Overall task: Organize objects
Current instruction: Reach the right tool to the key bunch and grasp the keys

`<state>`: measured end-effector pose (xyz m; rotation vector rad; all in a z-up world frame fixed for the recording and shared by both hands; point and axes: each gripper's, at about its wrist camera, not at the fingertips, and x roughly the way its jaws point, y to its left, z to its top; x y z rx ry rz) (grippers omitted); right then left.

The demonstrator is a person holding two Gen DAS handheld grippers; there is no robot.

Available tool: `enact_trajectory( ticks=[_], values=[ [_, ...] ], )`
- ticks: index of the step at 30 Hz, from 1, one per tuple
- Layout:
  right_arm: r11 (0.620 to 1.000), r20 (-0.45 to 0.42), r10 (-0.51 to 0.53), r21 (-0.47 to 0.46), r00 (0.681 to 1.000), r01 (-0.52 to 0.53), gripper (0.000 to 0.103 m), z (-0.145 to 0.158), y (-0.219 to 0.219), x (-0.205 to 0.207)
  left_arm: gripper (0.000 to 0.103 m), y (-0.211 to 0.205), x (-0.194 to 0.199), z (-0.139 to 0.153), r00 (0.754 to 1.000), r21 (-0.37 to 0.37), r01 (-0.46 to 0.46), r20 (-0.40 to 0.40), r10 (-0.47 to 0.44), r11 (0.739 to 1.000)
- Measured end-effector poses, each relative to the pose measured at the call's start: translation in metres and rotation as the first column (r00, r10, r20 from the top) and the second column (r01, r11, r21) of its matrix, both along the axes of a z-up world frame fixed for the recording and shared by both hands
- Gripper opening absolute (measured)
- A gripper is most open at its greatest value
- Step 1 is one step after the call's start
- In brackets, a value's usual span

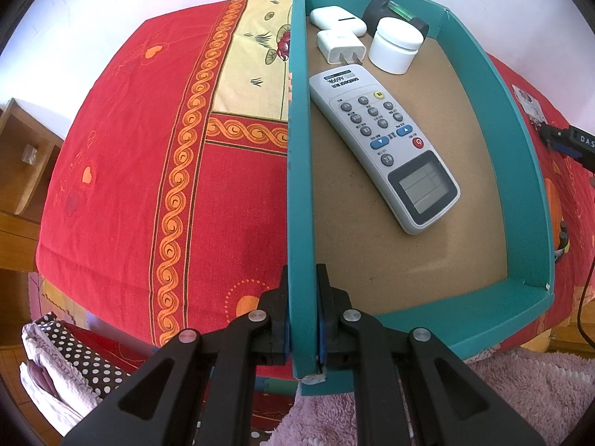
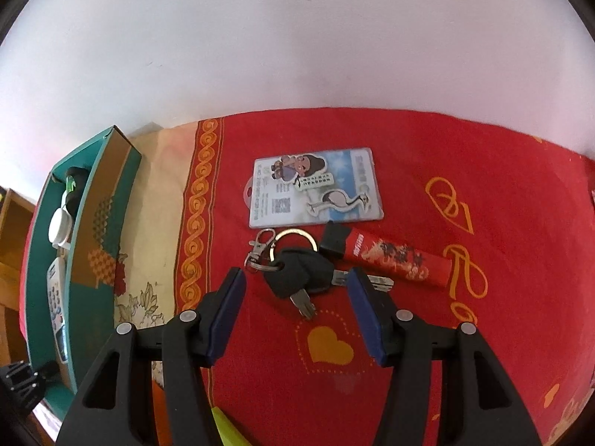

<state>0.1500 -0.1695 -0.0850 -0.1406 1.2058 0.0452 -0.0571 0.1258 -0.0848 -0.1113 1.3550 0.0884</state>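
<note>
Left gripper (image 1: 302, 319) fingers pinching teal box (image 1: 528, 171) wall at 6 o'clock; remote (image 1: 383, 141) inside. Right gripper (image 2: 297, 293) fingers spread around black keys (image 2: 297, 273) on red-clothed bench (image 2: 483, 171), card holder (image 2: 316, 189) at 12 o'clock.

Both views are bright and evenly lit by soft, diffuse light, with only faint shadows under the keys (image 2: 297, 278) and beside the remote control (image 1: 383, 145). The white wall (image 2: 297, 37) is washed out, nearly overexposed. Fisheye distortion bows straight edges, strongly on the teal box (image 1: 520, 171), and dark vignetting fills the corners. Focus is sharp centrally, softer toward the rims.
</note>
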Motion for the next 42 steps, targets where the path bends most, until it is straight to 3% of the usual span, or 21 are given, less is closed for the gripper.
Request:
enact_trajectory(
  ticks=[14,25,27,29,31,33,35,42],
  values=[
    [0.995,-0.005,0.08,-0.064,0.997,-0.08,0.058,-0.006,0.013,0.007,0.008,0.0,0.0,0.0,1.0,0.0,0.002,0.0,-0.002,1.0],
    [0.988,-0.006,0.034,-0.153,0.999,-0.035,0.058,-0.014,0.025,0.014,0.008,0.0,0.0,0.001,1.0,-0.004,-0.002,0.005,0.002,1.0],
    [0.987,-0.001,0.036,-0.156,0.999,-0.036,0.053,-0.014,0.028,0.014,0.008,0.0,0.0,0.001,1.0,-0.004,-0.002,0.005,0.002,1.0],
    [0.984,0.003,0.055,-0.17,0.998,-0.054,0.032,-0.014,0.033,0.012,0.008,0.0,-0.001,0.001,1.0,-0.004,-0.002,0.005,0.002,1.0],
    [0.977,0.003,0.07,-0.201,0.998,-0.068,0.023,-0.014,0.037,0.011,0.008,0.001,-0.001,0.001,1.0,-0.005,-0.003,0.005,0.003,1.0],
    [0.981,0.0,0.063,-0.183,0.998,-0.062,0.022,-0.015,0.038,0.01,0.008,0.001,0.0,0.001,1.0,-0.005,-0.003,0.004,0.003,1.0],
    [0.987,0.0,0.05,-0.153,0.999,-0.049,0.012,-0.012,0.037,0.008,0.008,0.001,0.0,0.001,1.0,-0.005,-0.003,0.004,0.003,1.0],
    [0.996,-0.006,0.049,-0.071,0.999,-0.05,0.011,-0.008,0.034,-0.002,0.008,0.001,-0.001,0.001,1.0,-0.004,-0.003,0.004,0.003,1.0]
  ],
)
